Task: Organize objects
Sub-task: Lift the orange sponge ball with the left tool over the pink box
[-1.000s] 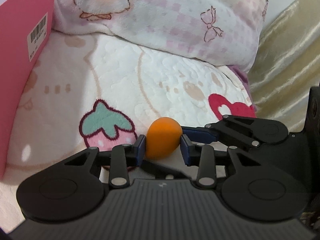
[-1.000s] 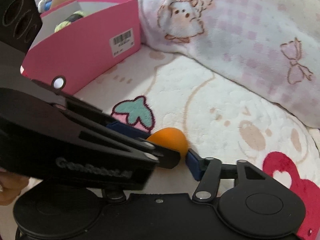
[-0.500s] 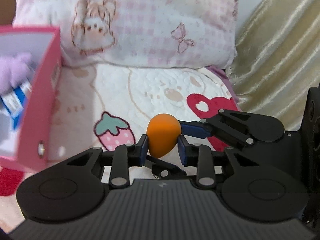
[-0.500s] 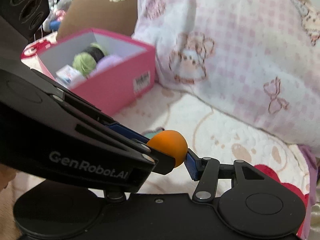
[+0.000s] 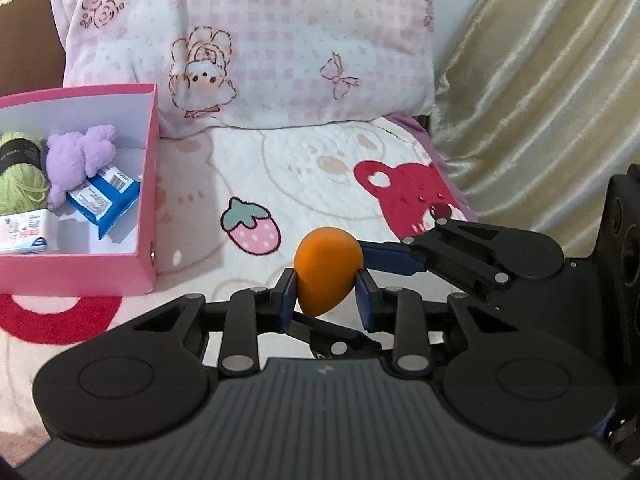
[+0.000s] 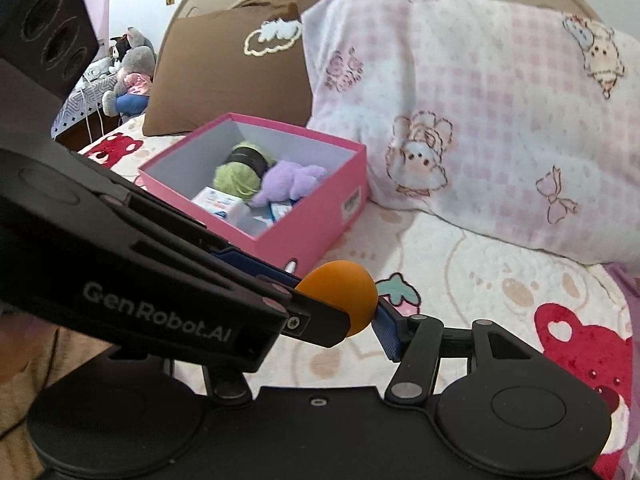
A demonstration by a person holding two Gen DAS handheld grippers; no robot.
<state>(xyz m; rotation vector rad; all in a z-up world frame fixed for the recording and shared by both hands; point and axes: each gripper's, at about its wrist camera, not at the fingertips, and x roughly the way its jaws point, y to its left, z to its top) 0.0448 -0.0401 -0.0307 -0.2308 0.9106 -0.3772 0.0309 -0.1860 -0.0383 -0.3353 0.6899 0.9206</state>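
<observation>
Orange egg-shaped sponge (image 5: pixel 326 270): pinched between the blue pads (image 5: pixel 286 294) of the left gripper (image 5: pixel 326 294), pointy end down, held up off the bedspread, round end poking above the pads.
Left gripper: clamped on that sponge, pads pressing both sides.
Right gripper (image 6: pixel 360 320): coming in from the side, jaws opening. Blue pad (image 6: pixel 387 332) sits right against the sponge in the right wrist view, other finger hidden behind the left gripper, so can't tell if it's actually gripping.
Pink cardboard box (image 5: pixel 146 200): open, on the white cartoon-print bedspread (image 5: pixel 312 168), off to the left of the sponge.
Inside the box: green yarn ball (image 5: pixel 20 184), purple plush toy (image 5: pixel 78 160), blue packet (image 5: pixel 104 196).
Behind: pink checked pillow (image 5: pixel 260 40), brown pillow (image 6: pixel 228 68).
</observation>
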